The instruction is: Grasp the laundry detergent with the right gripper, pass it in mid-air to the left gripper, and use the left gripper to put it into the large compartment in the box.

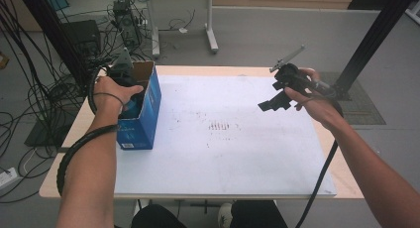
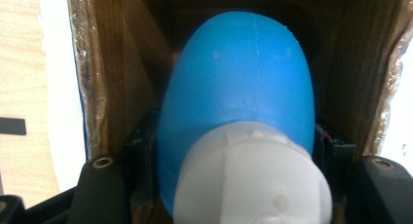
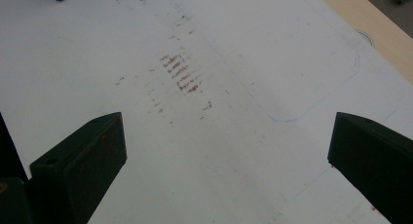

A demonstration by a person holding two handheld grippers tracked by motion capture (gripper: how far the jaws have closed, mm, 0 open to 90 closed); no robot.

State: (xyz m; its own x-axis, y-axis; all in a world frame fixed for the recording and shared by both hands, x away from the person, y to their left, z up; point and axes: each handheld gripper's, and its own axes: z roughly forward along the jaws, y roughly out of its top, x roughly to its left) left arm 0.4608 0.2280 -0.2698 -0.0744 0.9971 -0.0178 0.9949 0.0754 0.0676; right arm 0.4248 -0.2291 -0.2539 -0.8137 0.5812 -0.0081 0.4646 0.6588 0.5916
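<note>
Blue bottle (image 2: 238, 102) sat clamped in the left hand-held gripper (image 1: 130, 91) inside the box (image 1: 143, 124) at frame left, not yet clear, while the right hand-held gripper (image 3: 226, 158) hung open, empty.

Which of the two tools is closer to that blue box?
Left. The left tool reaches inside the blue box, around a blue bottle; the right tool hovers across the table.

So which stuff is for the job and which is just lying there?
For the job:
left gripper, shut on the blue bottle
blue box, which holds the bottle

Just there:
right gripper, open, holding nothing
white sheet with brown smudges
</note>
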